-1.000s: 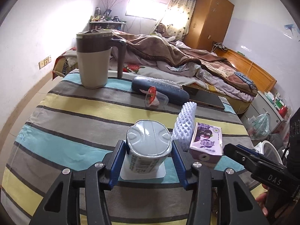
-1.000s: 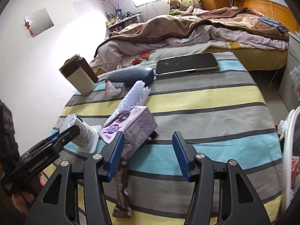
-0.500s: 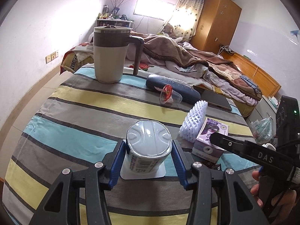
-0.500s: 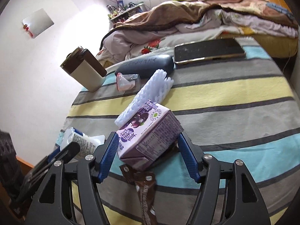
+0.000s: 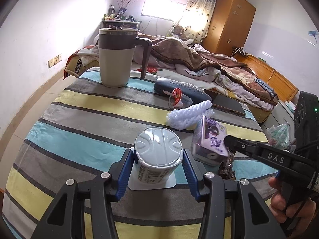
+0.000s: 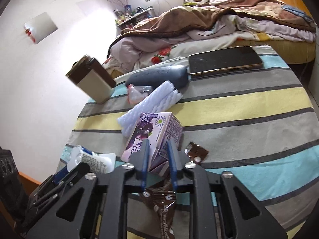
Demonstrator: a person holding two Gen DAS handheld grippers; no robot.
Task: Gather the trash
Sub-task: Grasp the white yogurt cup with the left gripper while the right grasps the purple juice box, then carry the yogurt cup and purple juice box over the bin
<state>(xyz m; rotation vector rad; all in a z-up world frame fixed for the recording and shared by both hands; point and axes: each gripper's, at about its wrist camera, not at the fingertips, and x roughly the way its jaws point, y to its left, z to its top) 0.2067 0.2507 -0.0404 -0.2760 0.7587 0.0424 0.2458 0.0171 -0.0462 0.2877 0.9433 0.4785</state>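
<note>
Striped tablecloth (image 6: 249, 99) near you: your right gripper (image 6: 158, 162) has just clamped the purple milk carton (image 6: 157, 131), crushing it; your left gripper (image 5: 158, 172) grips the inverted yogurt cup (image 5: 158, 157). Both are ready for binning.

A bedroom with white walls (image 5: 49, 20): an unmade bed (image 5: 199, 63) under brown blankets, a wooden wardrobe (image 5: 229, 23) in the corner, and a bright curtained window (image 5: 159, 8) above a cluttered shelf (image 5: 121, 21).

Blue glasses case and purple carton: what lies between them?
The white foam net lies between the glasses case and the purple carton, clearest in the right wrist view.
</note>
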